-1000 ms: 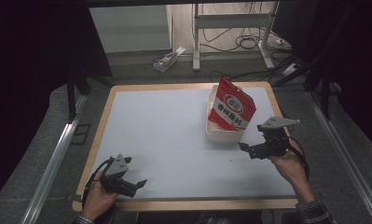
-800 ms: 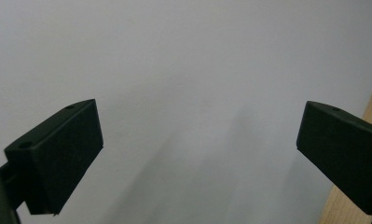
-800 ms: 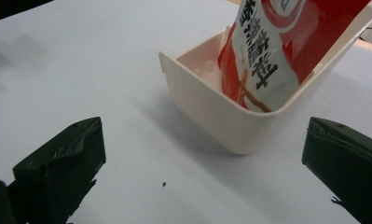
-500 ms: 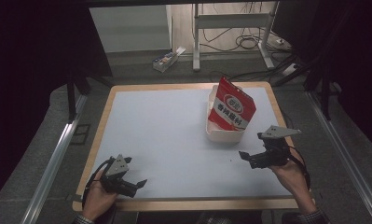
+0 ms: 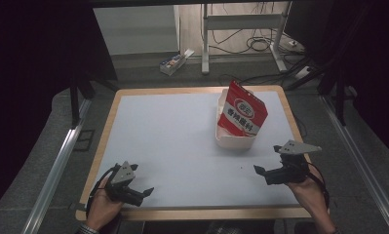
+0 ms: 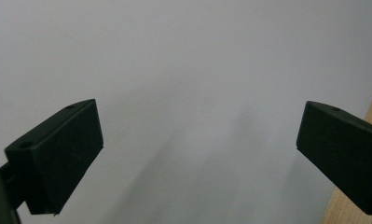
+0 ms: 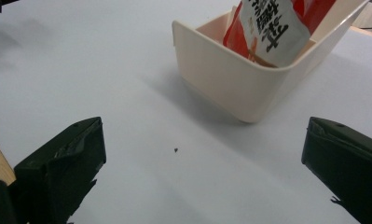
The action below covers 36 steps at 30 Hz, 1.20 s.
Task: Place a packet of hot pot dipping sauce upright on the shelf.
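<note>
R gripper (image 5: 262, 171) wide open, nothing held, low over the mat at near-right; jaws well apart in R gripper view, bare mat between. L gripper (image 5: 144, 192) also wide open, empty, parked at near-left corner by the wooden table edge (image 5: 192, 213). Key relation: red snack bag (image 5: 242, 114) in cream tub (image 5: 235, 140) lies ahead of R gripper, further up the table and slightly to its left in high view; in R gripper view, tub (image 7: 239, 79) sits ahead-right of jaw centreline, near but not touching. R hand clearly nearer; L well apart, whole mat width between. Bag standing on end in tub, long axis near-upright, top leaning toward far-left, upper half sticking out above rim. Tub long axis runs roughly near-far, rounded near end facing R gripper. Bag (image 7: 277, 25) leans against a tub wall, white label w/ black print facing camera; rest of tub interior hidden, can't tell if anything else inside. Tub on white mat (image 5: 172, 136), right half, apart from edges. Tiny dark speck (image 7: 175, 150) on mat between R jaws and tub. Off-table: small box on floor (image 5: 175, 61) beyond far edge, cables (image 5: 260, 44) further back. Judgement: any bag grab falls to R, approach forward + slightly left, aim above rim.
</note>
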Each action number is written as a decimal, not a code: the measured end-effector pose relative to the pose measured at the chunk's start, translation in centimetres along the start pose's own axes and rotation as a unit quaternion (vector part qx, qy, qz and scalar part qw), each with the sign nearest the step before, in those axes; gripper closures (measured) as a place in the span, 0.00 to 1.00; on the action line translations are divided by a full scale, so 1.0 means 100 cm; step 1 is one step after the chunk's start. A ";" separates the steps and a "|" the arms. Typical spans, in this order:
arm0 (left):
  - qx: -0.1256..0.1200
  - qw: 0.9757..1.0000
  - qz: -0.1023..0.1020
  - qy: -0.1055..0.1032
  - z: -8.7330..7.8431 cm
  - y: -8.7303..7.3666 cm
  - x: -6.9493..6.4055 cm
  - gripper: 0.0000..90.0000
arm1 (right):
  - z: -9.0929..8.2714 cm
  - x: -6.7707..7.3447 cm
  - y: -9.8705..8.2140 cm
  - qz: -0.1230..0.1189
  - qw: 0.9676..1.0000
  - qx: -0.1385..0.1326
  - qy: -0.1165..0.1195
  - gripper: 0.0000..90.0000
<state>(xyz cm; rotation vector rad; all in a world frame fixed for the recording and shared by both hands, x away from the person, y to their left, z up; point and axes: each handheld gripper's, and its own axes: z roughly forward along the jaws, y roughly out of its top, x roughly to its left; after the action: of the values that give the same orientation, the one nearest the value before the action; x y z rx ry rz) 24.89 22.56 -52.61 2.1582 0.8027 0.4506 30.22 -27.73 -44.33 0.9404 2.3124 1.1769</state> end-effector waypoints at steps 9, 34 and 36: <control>0.001 1.000 0.000 0.000 0.000 0.000 0.000 0.00 | -0.006 0.001 -0.018 -0.002 1.000 -0.001 -0.016 0.00; 0.008 1.000 -0.002 -0.004 0.002 0.000 0.000 0.00 | -0.008 -0.011 -0.063 0.023 0.999 0.025 -0.034 0.00; 0.009 1.000 -0.002 -0.005 0.003 -0.001 0.000 0.00 | -0.007 -0.011 -0.066 0.024 0.999 0.030 -0.035 0.00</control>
<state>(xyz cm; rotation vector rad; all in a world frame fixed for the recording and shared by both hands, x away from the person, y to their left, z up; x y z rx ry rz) 24.99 22.43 -52.81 2.1734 0.8080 0.4328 28.02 -31.75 -49.29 1.0477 2.2927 1.0801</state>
